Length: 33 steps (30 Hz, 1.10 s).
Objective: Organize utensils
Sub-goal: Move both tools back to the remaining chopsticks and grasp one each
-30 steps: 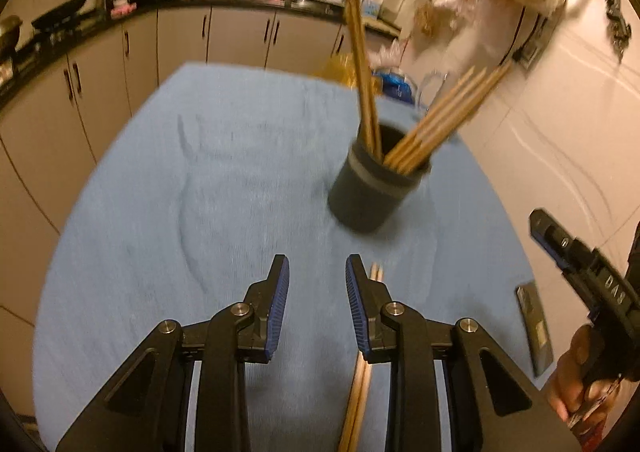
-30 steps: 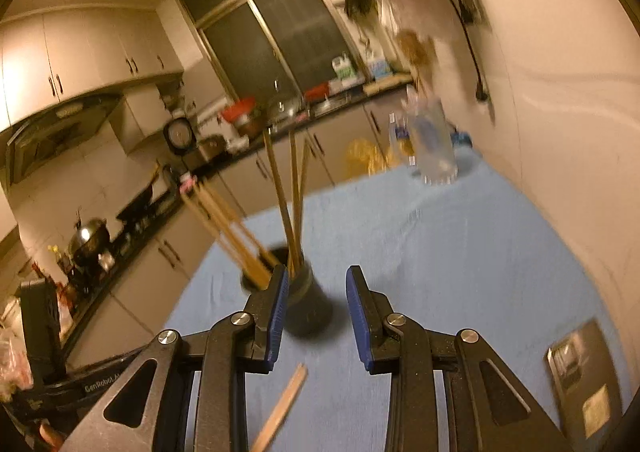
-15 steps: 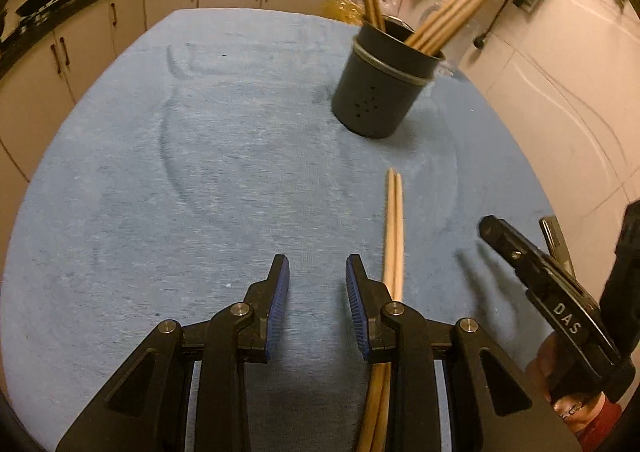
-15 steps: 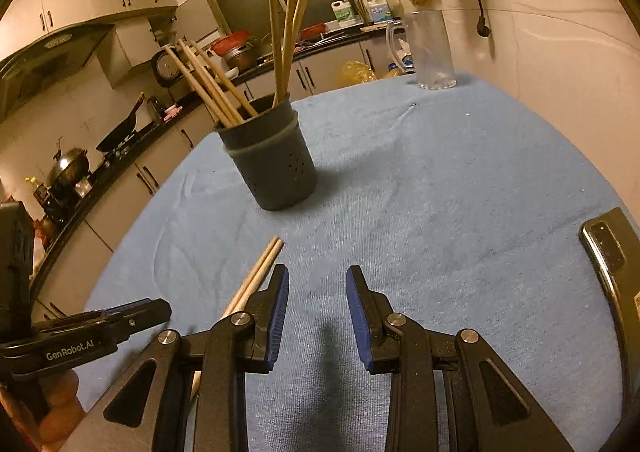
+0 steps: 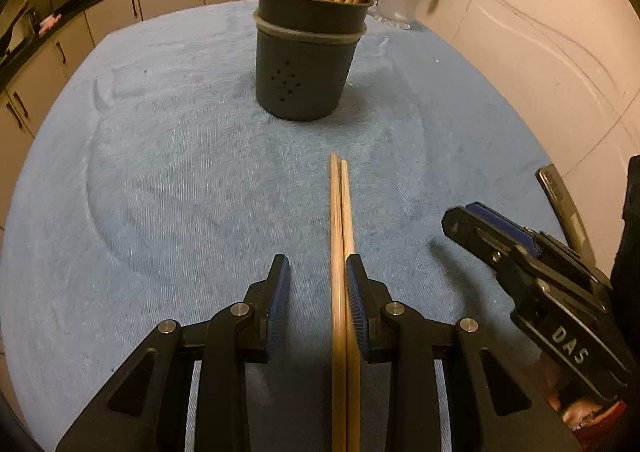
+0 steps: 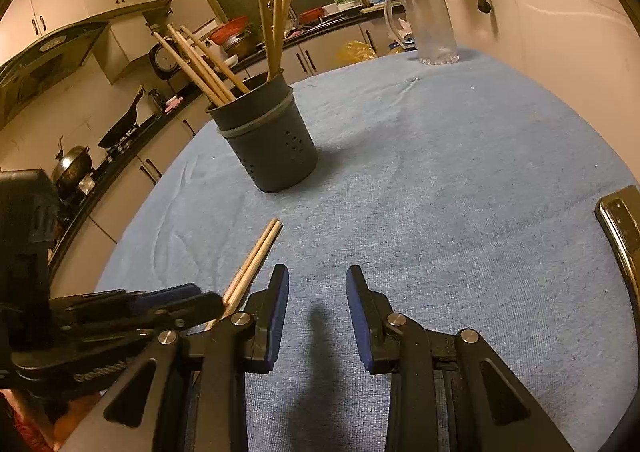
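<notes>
**Inspector:** While the pair of chopsticks lies flat on the blue cloth of the surface, the left gripper has it between partly open jaws, hard against the right-hand pad, with a clear gap on the other side. Nothing is gripped.

**Second:** And the right gripper?

**Inspector:** Jaws likewise partly open and empty over bare cloth, just beside the pair.

**Second:** Risks?

**Inspector:** Closing off-centre could roll one stick over the other, so only one comes up. The sticks are thin and flat against soft cloth; the pads may ride over them or snag the fabric. The dark holder, beyond the tips, already carries chopsticks leaning outward; a careless insertion could foul them or tip it.

**Second:** Anything unverified?

**Inspector:** The near ends of the pair run out of the left view. In the right view the left gripper covers them. Whether the pad actually touches the stick, I cannot tell.
</notes>
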Motion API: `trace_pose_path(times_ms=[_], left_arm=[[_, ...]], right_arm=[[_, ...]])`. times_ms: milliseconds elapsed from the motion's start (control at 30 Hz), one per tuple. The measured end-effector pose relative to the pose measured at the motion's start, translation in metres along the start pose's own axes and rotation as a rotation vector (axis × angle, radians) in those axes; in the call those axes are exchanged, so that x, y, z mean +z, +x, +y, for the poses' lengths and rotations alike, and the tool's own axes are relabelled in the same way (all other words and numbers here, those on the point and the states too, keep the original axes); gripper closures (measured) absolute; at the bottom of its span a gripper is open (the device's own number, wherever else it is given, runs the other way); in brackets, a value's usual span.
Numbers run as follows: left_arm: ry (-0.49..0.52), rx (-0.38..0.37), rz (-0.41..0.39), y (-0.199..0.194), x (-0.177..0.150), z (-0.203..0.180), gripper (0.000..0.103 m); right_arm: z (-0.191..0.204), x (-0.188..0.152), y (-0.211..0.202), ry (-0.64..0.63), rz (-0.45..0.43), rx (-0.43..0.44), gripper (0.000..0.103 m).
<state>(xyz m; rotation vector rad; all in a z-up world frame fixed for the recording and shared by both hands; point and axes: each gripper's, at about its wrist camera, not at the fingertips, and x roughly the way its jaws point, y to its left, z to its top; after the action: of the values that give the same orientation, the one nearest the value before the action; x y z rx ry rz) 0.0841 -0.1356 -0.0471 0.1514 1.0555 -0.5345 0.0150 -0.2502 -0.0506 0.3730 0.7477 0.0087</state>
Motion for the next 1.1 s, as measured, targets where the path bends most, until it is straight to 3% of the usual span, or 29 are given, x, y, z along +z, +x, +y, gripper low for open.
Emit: trace_pose_path(times_ms=[400, 600, 867, 1000, 1100], left_arm=[[-0.01, 0.078, 0.009, 0.008, 0.009, 0.003, 0.074], [-0.109, 0.09, -0.006, 0.001, -0.003, 0.033, 0.076], [-0.265, 0.094, -0.025, -0.019, -0.022, 0.08, 0.078], [-0.284, 0.088, -0.034, -0.024, -0.032, 0.091, 0.078], [-0.283, 0.082, -0.036, -0.028, -0.035, 0.094, 0.078]], right_arm=[[0.0, -0.001, -0.001, 0.006, 0.001, -0.004, 0.071], [0.008, 0.006, 0.002, -0.019, 0.02, -0.01, 0.071], [0.042, 0.019, 0.028, -0.035, 0.165, 0.047, 0.071], [0.056, 0.017, 0.055, -0.023, 0.281, 0.03, 0.071], [0.069, 0.021, 0.064, -0.069, 0.278, -0.016, 0.071]])
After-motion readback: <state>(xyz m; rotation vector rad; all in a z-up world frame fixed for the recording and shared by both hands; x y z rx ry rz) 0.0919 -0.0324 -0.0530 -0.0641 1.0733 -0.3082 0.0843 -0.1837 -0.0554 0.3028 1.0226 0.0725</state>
